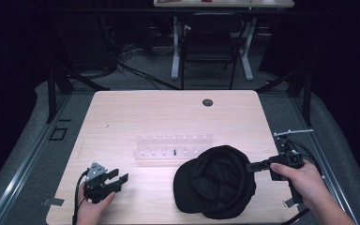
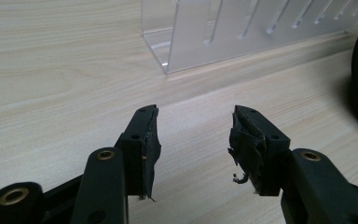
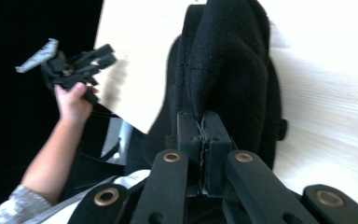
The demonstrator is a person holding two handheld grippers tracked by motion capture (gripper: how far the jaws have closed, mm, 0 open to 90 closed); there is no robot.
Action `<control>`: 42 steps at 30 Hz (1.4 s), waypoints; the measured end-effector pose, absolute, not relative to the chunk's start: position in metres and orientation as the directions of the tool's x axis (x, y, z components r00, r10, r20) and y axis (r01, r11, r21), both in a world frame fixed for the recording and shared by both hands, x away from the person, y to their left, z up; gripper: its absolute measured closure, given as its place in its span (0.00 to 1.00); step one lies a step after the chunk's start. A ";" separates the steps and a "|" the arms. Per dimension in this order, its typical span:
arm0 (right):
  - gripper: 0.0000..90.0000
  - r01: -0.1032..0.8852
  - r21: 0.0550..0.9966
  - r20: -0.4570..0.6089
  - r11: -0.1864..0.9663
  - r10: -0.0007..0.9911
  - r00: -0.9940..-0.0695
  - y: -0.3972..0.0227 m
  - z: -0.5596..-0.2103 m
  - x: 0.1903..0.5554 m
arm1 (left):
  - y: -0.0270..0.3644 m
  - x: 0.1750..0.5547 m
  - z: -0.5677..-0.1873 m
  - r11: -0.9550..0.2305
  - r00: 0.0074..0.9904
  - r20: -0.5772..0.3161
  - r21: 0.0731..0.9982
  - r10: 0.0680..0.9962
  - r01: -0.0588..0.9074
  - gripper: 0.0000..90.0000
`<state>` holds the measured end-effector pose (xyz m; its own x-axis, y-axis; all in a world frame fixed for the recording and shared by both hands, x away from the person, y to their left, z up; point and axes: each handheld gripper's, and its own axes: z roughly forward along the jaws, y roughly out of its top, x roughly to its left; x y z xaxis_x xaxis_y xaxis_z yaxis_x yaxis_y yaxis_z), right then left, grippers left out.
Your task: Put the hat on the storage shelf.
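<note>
Jaws of the right gripper [image 3: 204, 122] pinch the black cap [image 1: 215, 180]'s edge; left gripper [image 1: 117, 180] spread, holding nothing; no readable writing.

High view: above my side, looking forward and down over the whole counter [image 1: 122, 117].
Left view: low, close along the counter.
Right view: close on the black cap [image 3: 233, 70].
Shared: the cap, the counter.

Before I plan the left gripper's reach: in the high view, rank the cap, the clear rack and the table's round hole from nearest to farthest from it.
From the left gripper:
1. Clear rack, up and to its right, mid-table.
2. Cap, to its right at the near edge; close to the rack's distance, hard to separate.
3. Round hole, near the far edge.
</note>
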<state>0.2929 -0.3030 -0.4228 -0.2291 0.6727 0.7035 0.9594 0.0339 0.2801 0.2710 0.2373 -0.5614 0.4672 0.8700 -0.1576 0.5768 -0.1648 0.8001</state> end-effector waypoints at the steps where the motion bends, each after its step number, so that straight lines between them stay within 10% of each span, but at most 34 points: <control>1: 0.99 0.959 0.283 0.715 0.035 0.658 -0.235 -0.302 -0.421 0.293 | 0.237 0.271 -0.561 -0.165 0.468 -0.158 0.800 0.870 0.577 0.57; 42: 0.99 0.917 0.399 0.765 0.001 0.551 -0.333 -0.285 -0.359 0.293 | 0.238 0.271 -0.561 -0.158 0.465 -0.164 0.801 0.870 0.577 0.57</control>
<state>0.2926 -0.2847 -0.3594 -0.3335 0.5507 0.7652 0.9169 0.0006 0.3991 0.2712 0.2376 -0.5613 0.4652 0.8699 -0.1638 0.5775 -0.1579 0.8010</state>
